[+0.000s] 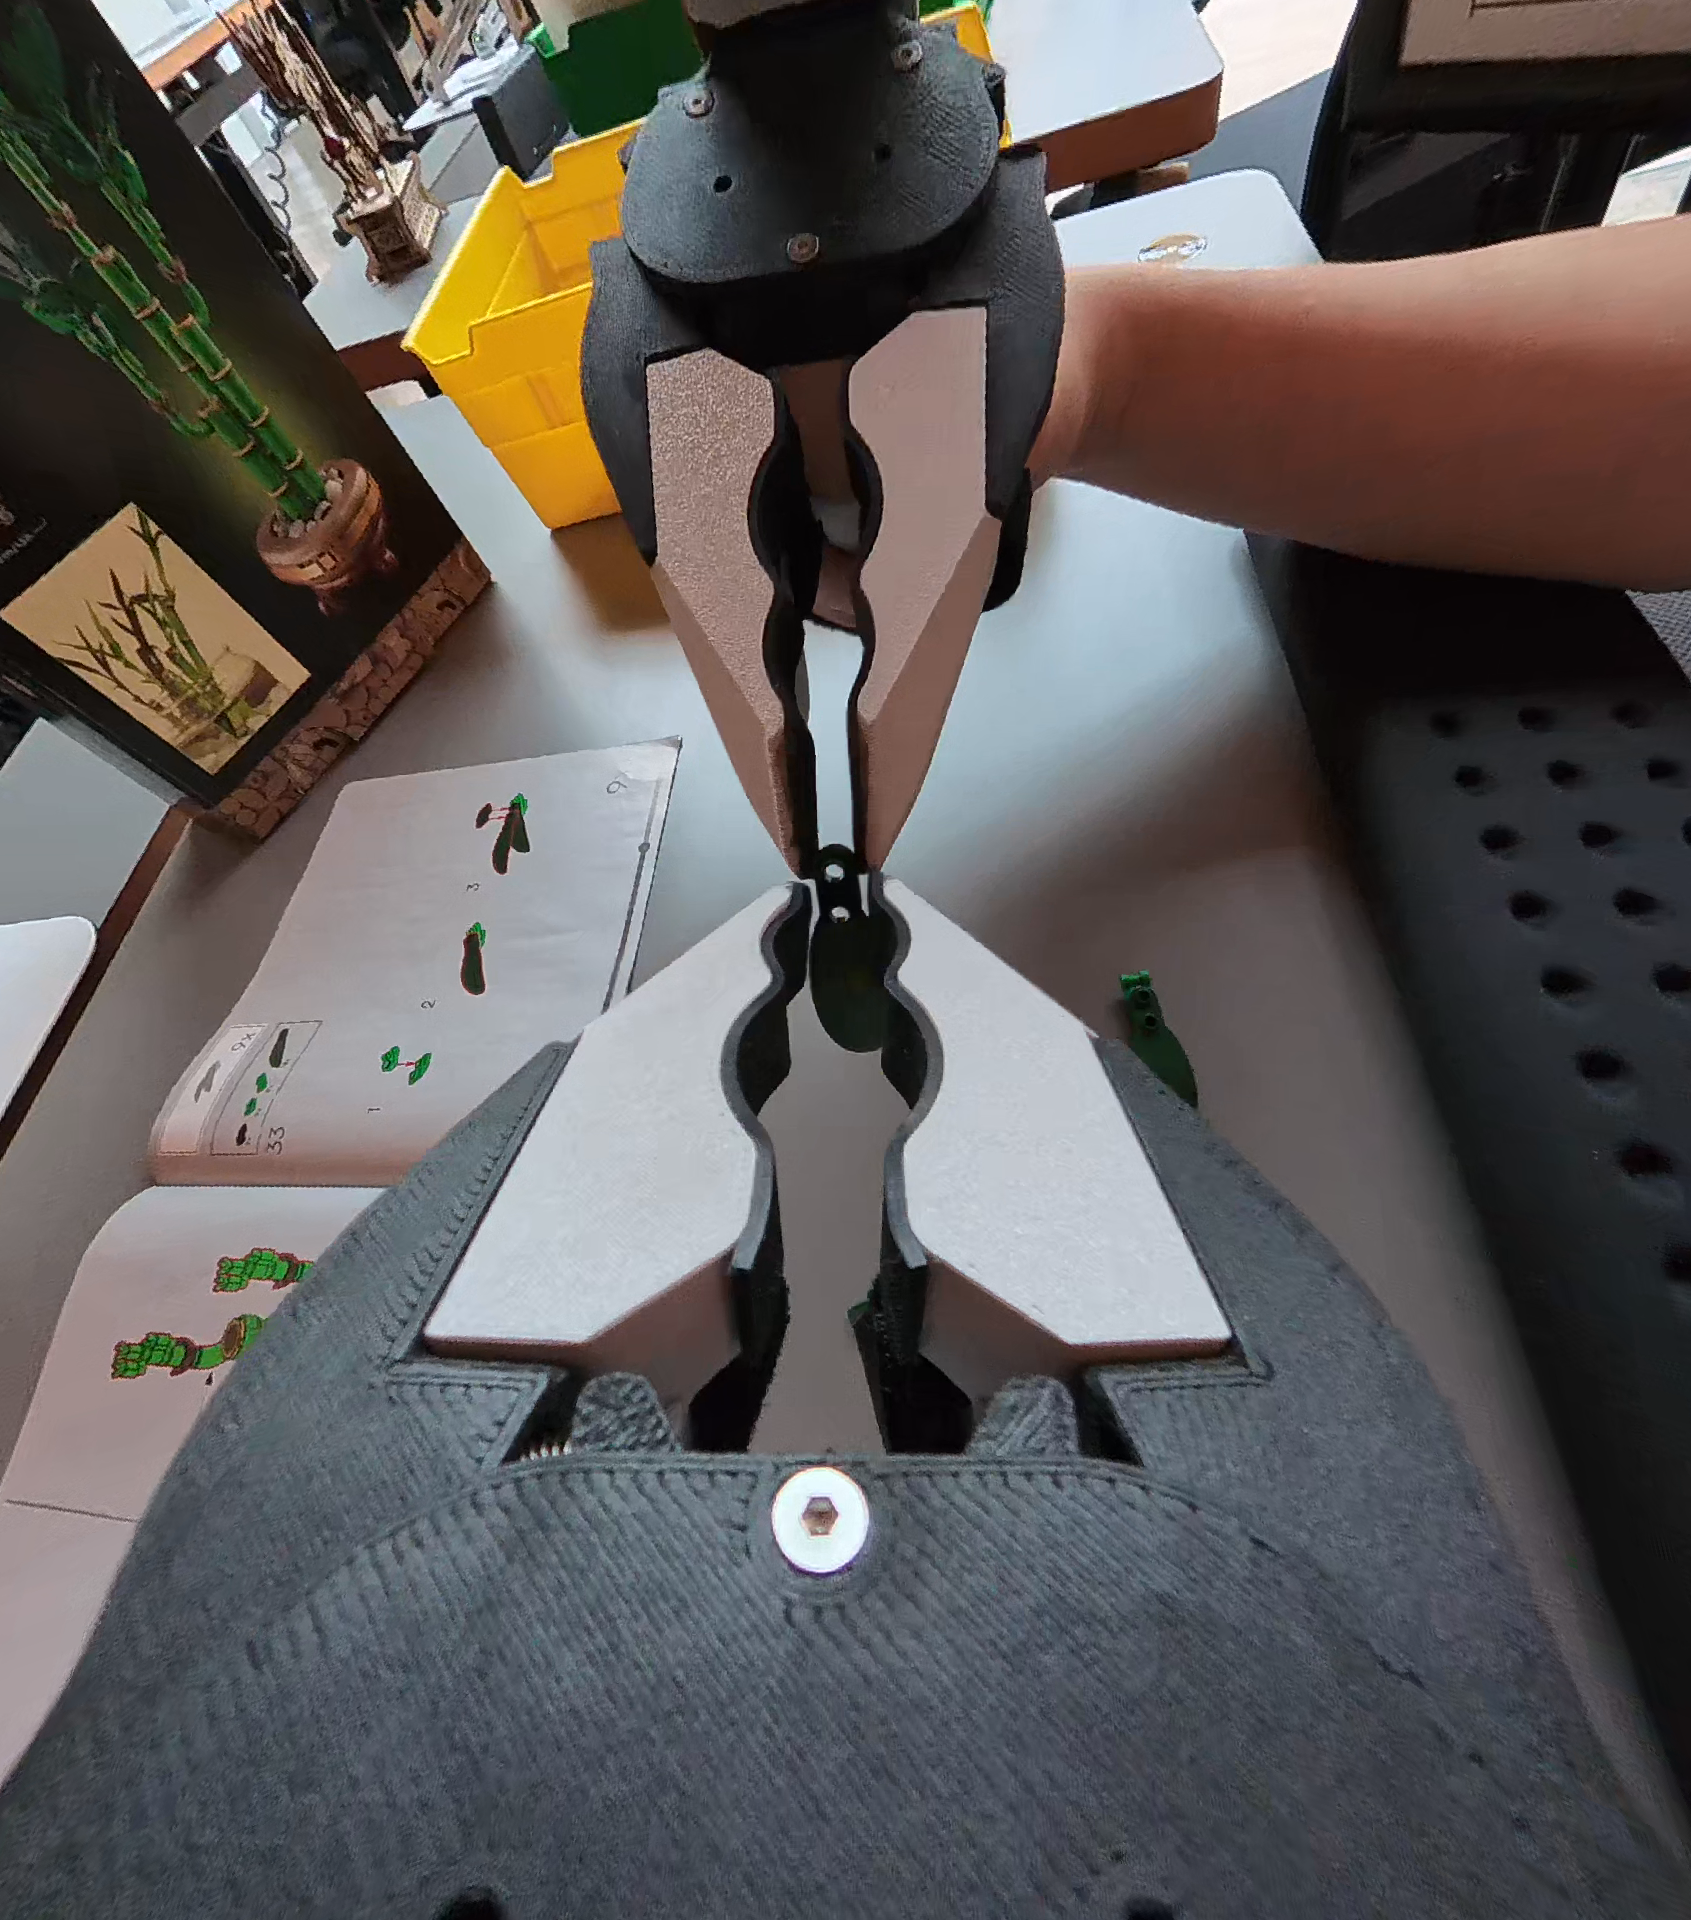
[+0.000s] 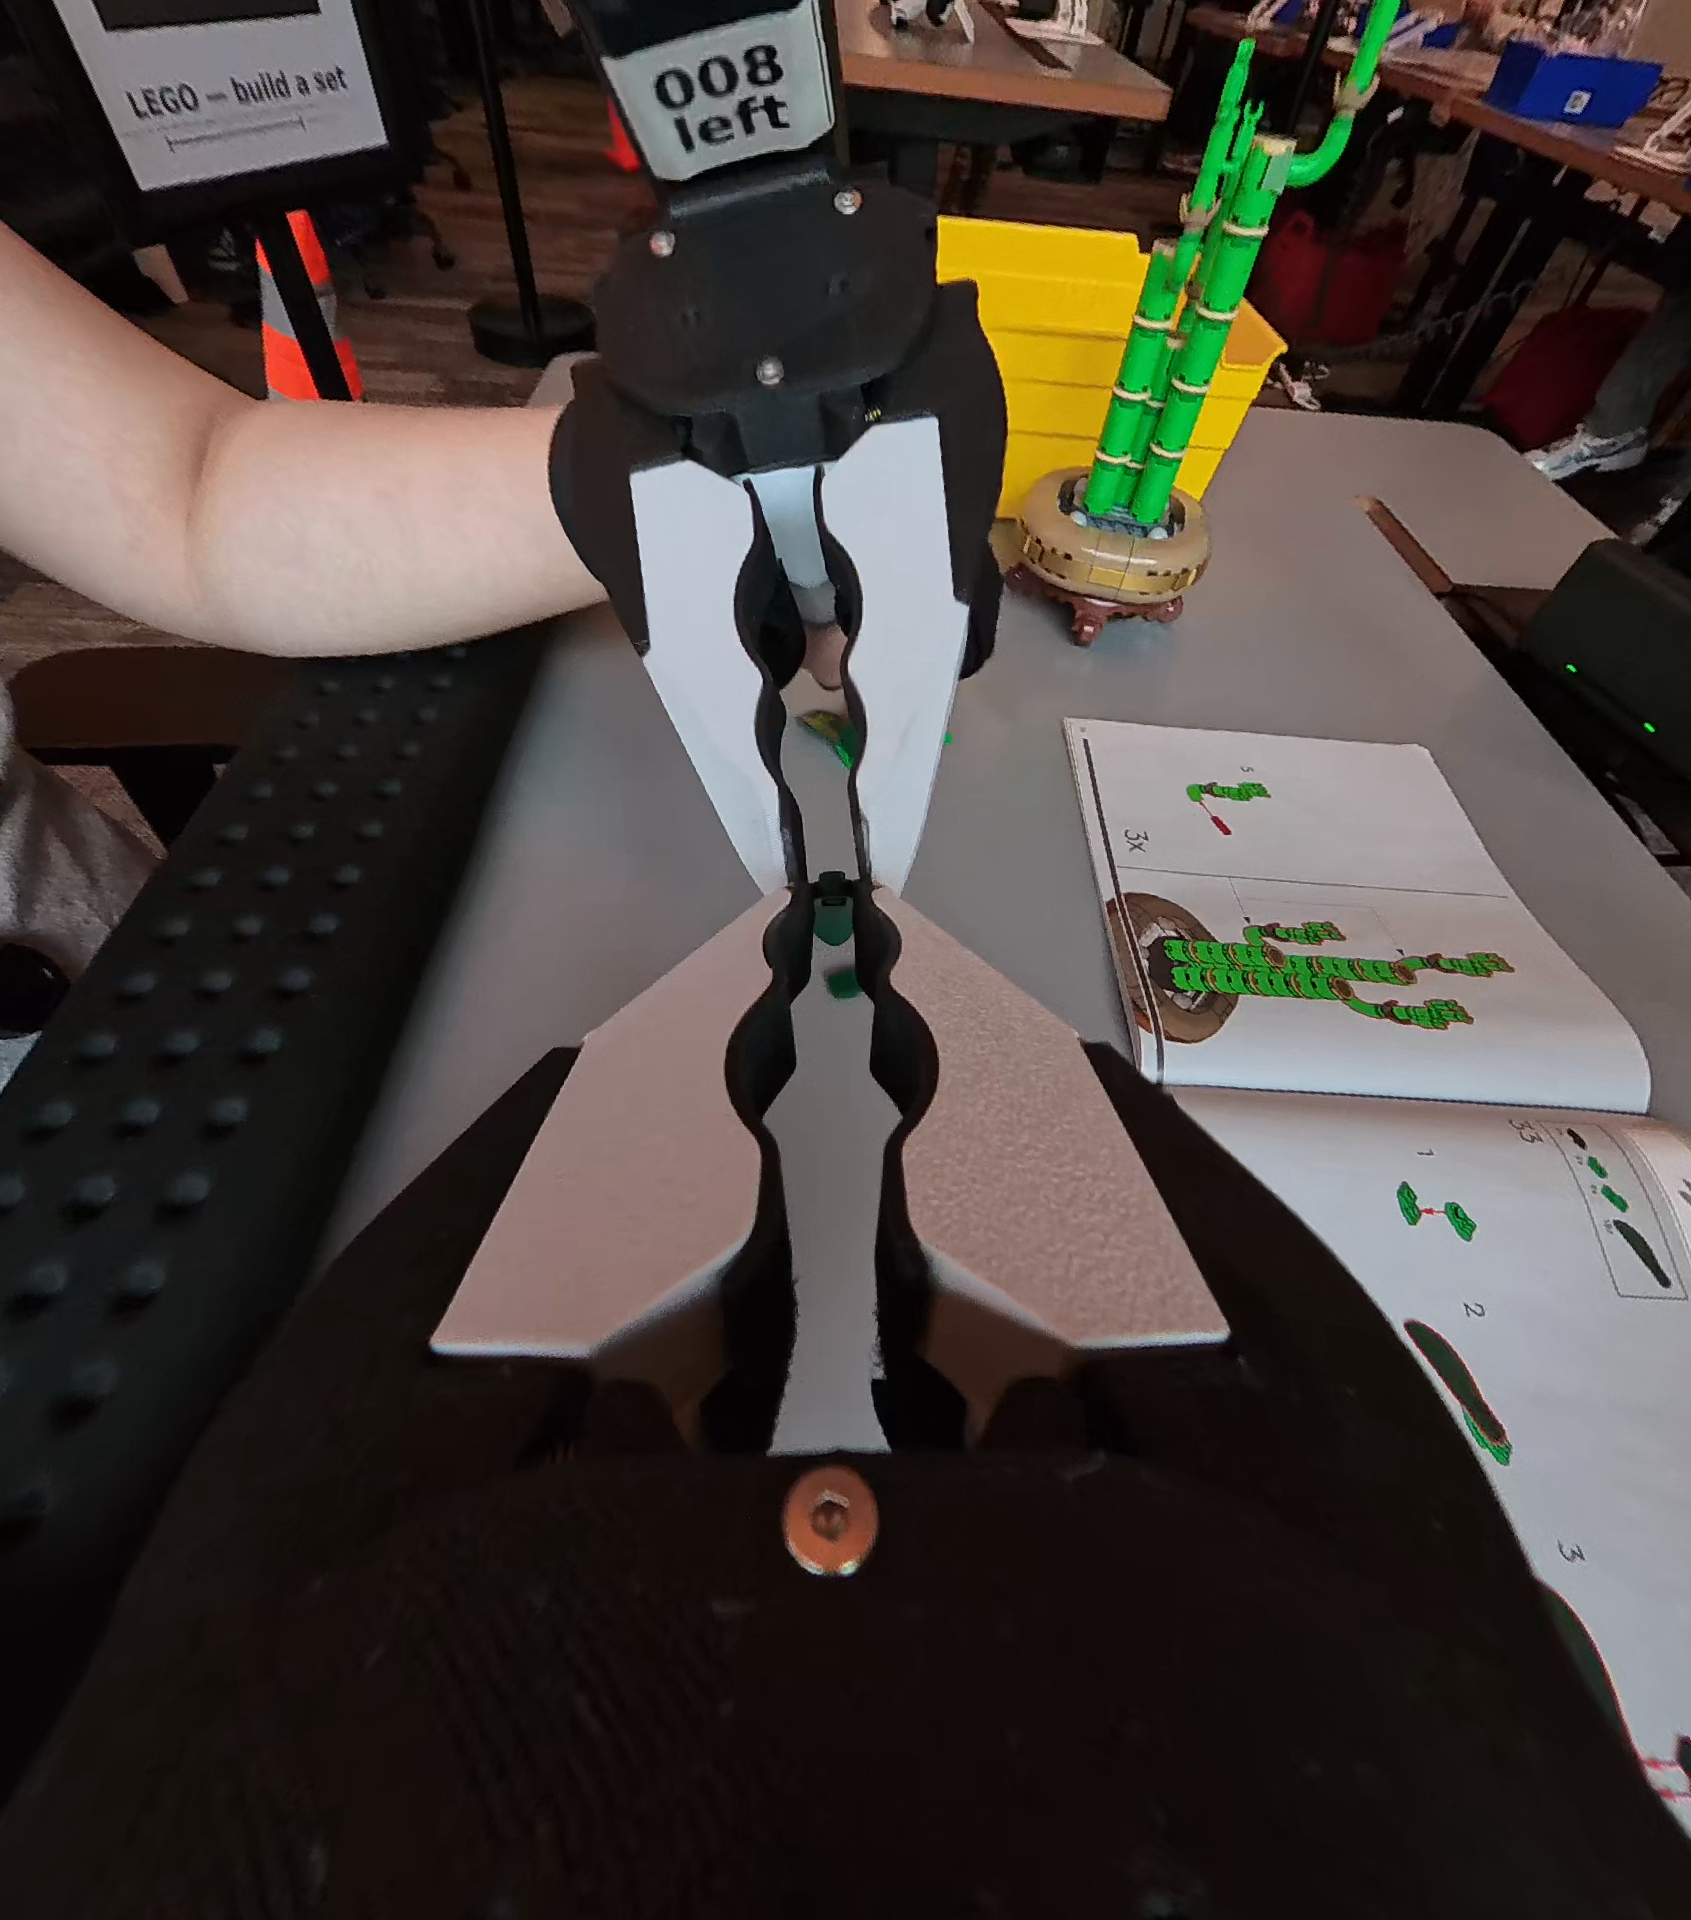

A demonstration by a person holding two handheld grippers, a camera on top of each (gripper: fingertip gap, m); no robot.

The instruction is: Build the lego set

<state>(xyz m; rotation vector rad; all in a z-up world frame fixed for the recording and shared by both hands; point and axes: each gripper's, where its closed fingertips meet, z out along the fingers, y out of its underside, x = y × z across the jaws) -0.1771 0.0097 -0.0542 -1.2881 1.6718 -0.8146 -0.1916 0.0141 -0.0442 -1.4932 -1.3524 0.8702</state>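
Tip to tip above counter (image 1: 1080, 727): left gripper (image 1: 836, 894) jaws clenched on leaf (image 1: 851, 977), long axis in line; right gripper (image 2: 828, 899) jaws clenched on stud piece (image 2: 828, 920).

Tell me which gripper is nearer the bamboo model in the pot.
Left. The left gripper reaches in from the bamboo model's side; the right gripper comes from the opposite side, tips meeting.

Left tool (image 1: 836, 896): tips closed on dark green leaf piece (image 1: 849, 977).
Right tool (image 1: 833, 831): opposite, tips pinching the same leaf's stud end.
Spare leaf (image 1: 1155, 1034): on grey bench (image 1: 1080, 727), right.
Instruction booklet (image 1: 446, 966): open, left.
Yellow bin (image 1: 508, 343): behind.
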